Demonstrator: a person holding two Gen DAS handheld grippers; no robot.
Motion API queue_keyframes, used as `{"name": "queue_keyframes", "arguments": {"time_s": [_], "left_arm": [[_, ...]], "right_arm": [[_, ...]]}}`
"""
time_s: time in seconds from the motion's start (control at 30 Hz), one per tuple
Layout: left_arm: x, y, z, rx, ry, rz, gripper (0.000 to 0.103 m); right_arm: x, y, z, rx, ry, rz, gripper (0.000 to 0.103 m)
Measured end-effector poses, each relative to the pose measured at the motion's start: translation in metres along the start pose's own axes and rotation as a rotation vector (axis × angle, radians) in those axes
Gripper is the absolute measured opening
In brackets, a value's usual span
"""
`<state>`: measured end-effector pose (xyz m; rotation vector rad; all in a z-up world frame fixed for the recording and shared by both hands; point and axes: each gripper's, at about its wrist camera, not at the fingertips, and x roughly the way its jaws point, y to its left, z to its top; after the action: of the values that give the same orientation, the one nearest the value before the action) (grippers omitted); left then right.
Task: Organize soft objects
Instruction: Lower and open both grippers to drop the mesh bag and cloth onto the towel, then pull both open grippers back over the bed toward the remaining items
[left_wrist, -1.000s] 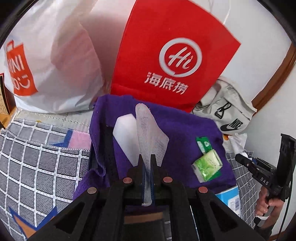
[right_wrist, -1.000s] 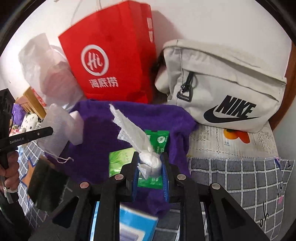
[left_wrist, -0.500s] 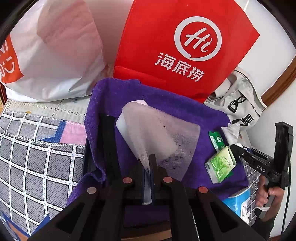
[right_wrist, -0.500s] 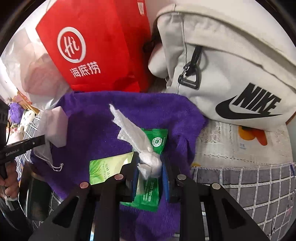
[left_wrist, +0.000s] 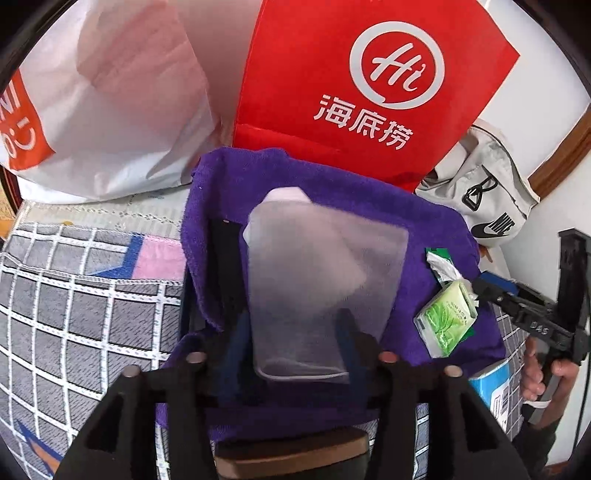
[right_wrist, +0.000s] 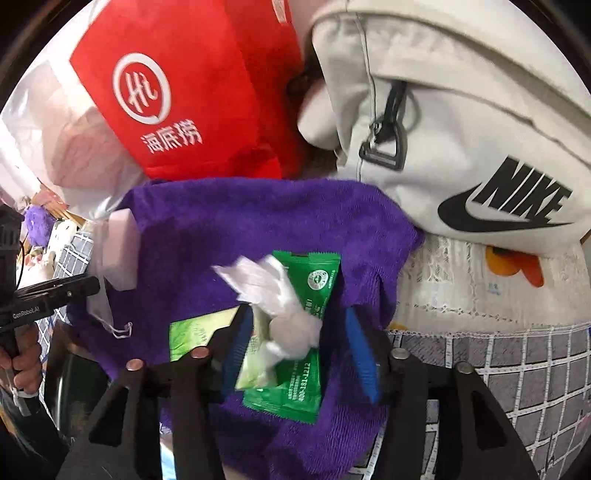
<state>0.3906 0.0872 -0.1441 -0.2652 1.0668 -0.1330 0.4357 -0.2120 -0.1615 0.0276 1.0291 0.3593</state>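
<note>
A purple towel (left_wrist: 424, 229) lies spread over a dark tray. My left gripper (left_wrist: 291, 336) hangs just above it with its jaws opening. A white mesh pouch (left_wrist: 321, 280) hangs blurred and loose between the fingers, over a white foam block (left_wrist: 284, 195). My right gripper (right_wrist: 299, 347) is also opening. A crumpled white tissue (right_wrist: 288, 317) sits between its blue pads (right_wrist: 360, 350) with a gap on each side. The tissue rests on a dark green sachet (right_wrist: 317, 277) and a light green packet (right_wrist: 192, 332). In the left wrist view the right gripper (left_wrist: 480, 286) sits at the towel's right edge.
A red paper bag (left_wrist: 369, 85) and a white plastic bag (left_wrist: 110, 103) stand behind the towel. A grey Nike bag (right_wrist: 461, 129) leans at the right. A grey checked blanket (left_wrist: 74, 295) covers the surface. A blue box (left_wrist: 491, 384) lies by a hand (left_wrist: 535, 369).
Both grippers came down closer to the towel and their jaws parted. The mesh pouch slipped free of the left pinch and spread out. The tissue came loose from the right pads.
</note>
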Motion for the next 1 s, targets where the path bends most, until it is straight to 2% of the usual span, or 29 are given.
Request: {"name": "queue_keyframes", "arguments": {"time_s": [0.13,0.3,0.53,0.83,1.0], "left_arm": [[-0.013,-0.001,-0.003,0.000,-0.008,0.018,0.056],[-0.039,-0.001,-0.014,0.002,-0.040,0.026,0.056],[-0.076,0.000,-0.046,-0.001,-0.079,0.054,0.056],[-0.113,-0.003,-0.093,0.006,-0.109,0.035,0.056],[-0.120,-0.002,-0.123,0.004,-0.098,0.045,0.056]], "right_arm": [[-0.018,0.007,-0.003,-0.006,-0.023,-0.002,0.062],[-0.051,0.026,-0.019,-0.016,-0.068,0.008,0.062],[-0.095,0.069,-0.059,-0.040,-0.117,0.038,0.062],[-0.131,0.106,-0.121,-0.061,-0.125,0.073,0.062],[-0.146,0.121,-0.157,-0.062,-0.131,0.074,0.049]]}}
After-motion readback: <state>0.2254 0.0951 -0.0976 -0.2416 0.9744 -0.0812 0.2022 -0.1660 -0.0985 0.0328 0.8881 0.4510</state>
